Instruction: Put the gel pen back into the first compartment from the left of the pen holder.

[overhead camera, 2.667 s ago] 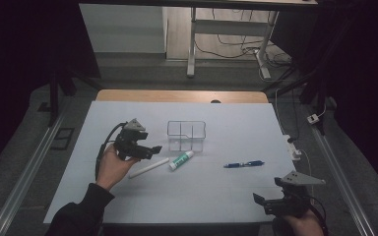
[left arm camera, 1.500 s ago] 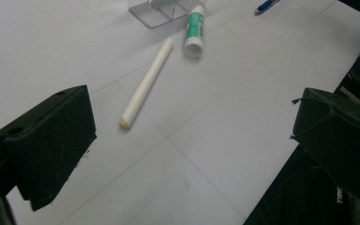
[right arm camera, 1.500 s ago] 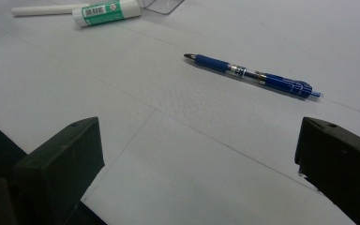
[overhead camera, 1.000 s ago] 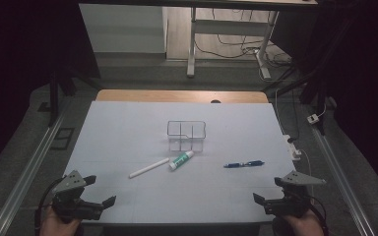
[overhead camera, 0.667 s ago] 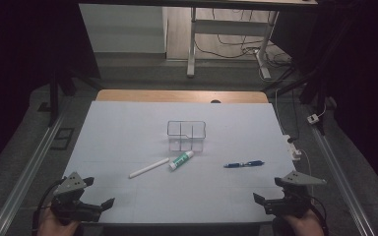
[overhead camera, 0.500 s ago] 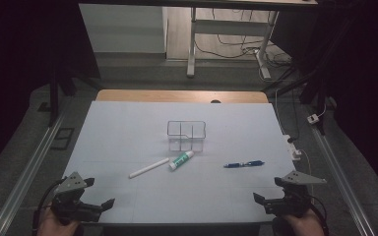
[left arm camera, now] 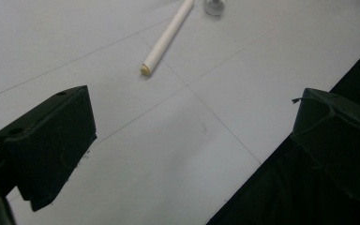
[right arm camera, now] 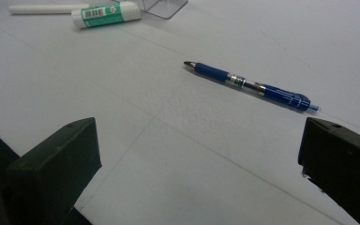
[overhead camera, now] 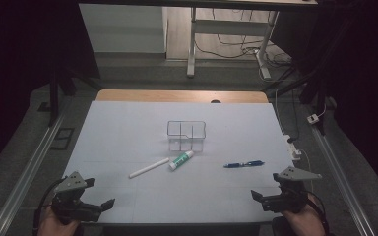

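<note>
A: Where were the two tools at that moment?

B: The left hand-held gripper (overhead camera: 109,203) sat at the near left corner of the desk (overhead camera: 128,128), held in the person's left hand (overhead camera: 54,227). The right hand-held gripper (overhead camera: 254,195) was at the near right corner, in the right hand (overhead camera: 302,223). Both were well apart from everything lying on the desk.

A: Were they clenched or released?

B: Released, both of them. In the left gripper view the two black jaws stood wide apart with bare white desk between them, and the right gripper view showed the same wide gap. Neither held anything.

A: And the items?

B: A white stick (overhead camera: 149,168) lay slanted a little left of the middle. Just beside its far end lay a green and white glue stick (overhead camera: 181,160), also slanted. From the high view I could not tell whether those two touched. Right behind the glue stick stood a clear divided holder (overhead camera: 186,135), upright, its compartments looking empty. A blue pen (overhead camera: 243,164) lay on its side to the right, apart from the others.

A: Which lay nearest each tool?

B: The white stick (left arm camera: 168,36) showed ahead of the left one, its tan end pointing toward the jaws. The blue pen (right arm camera: 248,85) lay ahead of the right one, with the glue stick (right arm camera: 105,13) farther off.
</note>
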Available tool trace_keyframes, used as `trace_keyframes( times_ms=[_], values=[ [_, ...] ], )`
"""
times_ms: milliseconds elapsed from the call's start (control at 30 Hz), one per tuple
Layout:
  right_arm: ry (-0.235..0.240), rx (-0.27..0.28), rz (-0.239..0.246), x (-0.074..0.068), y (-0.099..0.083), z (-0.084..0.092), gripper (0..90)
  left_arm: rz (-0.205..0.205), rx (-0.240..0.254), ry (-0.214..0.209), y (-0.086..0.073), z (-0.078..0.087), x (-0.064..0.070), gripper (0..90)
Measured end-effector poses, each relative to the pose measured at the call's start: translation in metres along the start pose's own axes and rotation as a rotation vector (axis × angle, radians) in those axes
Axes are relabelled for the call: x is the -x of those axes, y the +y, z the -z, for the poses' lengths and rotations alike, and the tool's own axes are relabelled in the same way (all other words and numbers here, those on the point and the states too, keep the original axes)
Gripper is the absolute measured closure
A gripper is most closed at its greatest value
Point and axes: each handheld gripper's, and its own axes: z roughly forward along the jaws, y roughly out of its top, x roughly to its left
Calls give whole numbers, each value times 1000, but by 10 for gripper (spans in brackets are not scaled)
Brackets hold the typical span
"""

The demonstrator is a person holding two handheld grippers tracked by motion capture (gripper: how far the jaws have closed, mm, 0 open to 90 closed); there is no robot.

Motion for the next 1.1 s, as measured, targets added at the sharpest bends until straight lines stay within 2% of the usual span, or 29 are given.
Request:
trace_keyframes(
  times_ms=[133, 233, 367, 500, 667, 800, 900, 1000, 1100],
  values=[
    [7, -16, -45, 9, 5, -8, 0, -1, -3, 0, 0, 0, 0, 0],
    [-4, -35, -57, 19, 7, -19, 0, 0, -8, -3, 1, -1, 0, 0],
    [-26, -58, -45, 28, 9, -31, 0, -1, -10, -3, 1, -1, 0, 0],
    [-68, -76, -24, 33, 14, -44, 0, 2, -8, -4, 1, -1, 0, 0],
    [-72, -116, -33, 41, 16, -56, 0, -2, -10, -3, 1, -1, 0, 1],
    [-65, -141, -13, 49, 19, -65, 0, 1, -8, -5, 1, -1, 0, 3],
    [-79, -158, -25, 53, 22, -73, 0, 2, -9, -4, 1, -1, 0, 3],
    [-90, -181, -19, 59, 24, -80, 151, 2, -11, -3, 1, -1, 0, 5],
    [-76, -197, -41, 68, 28, -83, 357, 4, -12, -4, 1, -1, -1, 6]
  ],
)
